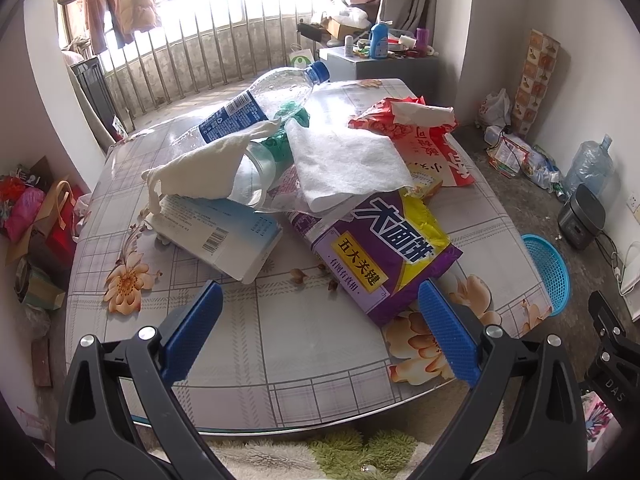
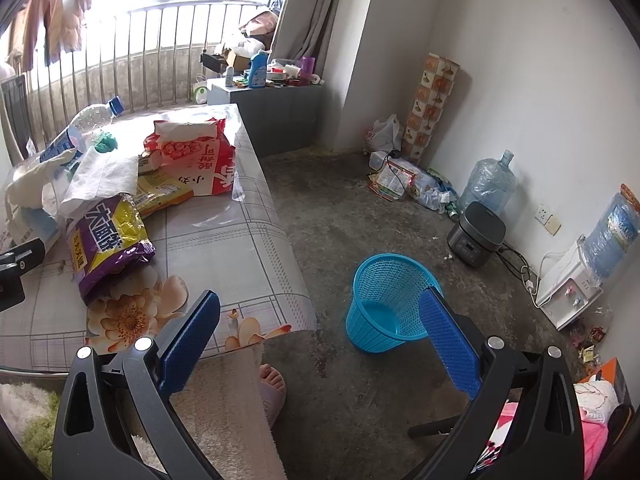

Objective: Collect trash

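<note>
Both grippers, left (image 1: pixel 318 330) and right (image 2: pixel 320 334), hold their ribbed blue fingers (image 1: pixel 192 332) spread wide over the near edge of the glossy, flower-printed tabletop (image 1: pixel 248 344), gripping nothing. Piled mid-tabletop are two crumpled white tissues (image 1: pixel 344 164), one clear plastic bottle (image 1: pixel 256 108) with a blue cap, one flat pale-blue carton (image 1: pixel 224 232), and two crinkly foil bags, purple-yellow (image 1: pixel 384 256) and red (image 1: pixel 432 148). One blue mesh basket (image 2: pixel 384 300), round and tapered, stands on the concrete floor (image 2: pixel 352 216) off the right edge.
</note>
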A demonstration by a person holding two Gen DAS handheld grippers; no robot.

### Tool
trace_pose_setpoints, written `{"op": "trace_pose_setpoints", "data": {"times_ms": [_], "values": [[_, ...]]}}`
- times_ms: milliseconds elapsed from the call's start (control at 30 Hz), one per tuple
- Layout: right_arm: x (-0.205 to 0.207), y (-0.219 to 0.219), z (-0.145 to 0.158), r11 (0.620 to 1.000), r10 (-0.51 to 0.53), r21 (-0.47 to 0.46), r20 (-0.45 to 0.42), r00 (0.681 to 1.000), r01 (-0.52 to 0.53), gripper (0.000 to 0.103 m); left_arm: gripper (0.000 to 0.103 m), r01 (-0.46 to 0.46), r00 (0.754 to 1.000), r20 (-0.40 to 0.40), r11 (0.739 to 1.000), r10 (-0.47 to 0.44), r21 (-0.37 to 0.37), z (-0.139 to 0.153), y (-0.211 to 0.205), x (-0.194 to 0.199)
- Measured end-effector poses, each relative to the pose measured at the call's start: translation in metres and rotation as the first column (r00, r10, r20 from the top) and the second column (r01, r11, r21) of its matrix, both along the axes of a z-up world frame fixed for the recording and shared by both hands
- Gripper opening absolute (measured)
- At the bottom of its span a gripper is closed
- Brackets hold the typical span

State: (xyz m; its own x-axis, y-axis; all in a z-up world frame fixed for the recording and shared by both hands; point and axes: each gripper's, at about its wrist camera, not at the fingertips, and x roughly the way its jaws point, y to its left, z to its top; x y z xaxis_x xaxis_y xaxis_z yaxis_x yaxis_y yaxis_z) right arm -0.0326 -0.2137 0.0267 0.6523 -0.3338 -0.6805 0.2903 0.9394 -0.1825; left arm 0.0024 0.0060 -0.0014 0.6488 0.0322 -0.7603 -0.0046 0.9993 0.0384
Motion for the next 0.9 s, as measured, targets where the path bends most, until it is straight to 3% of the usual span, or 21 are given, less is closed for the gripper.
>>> {"op": "trace_pose_setpoints", "data": {"times_ms": [900], "values": [[0.0033,0.0070,0.0038,1.000,0.012,0.005,0.007,1.000,-0.012,0.097,0.094,0.001,1.000,-0.001,1.000,-0.001,0.001,-0.0007,0.0014,0.0009]]}}
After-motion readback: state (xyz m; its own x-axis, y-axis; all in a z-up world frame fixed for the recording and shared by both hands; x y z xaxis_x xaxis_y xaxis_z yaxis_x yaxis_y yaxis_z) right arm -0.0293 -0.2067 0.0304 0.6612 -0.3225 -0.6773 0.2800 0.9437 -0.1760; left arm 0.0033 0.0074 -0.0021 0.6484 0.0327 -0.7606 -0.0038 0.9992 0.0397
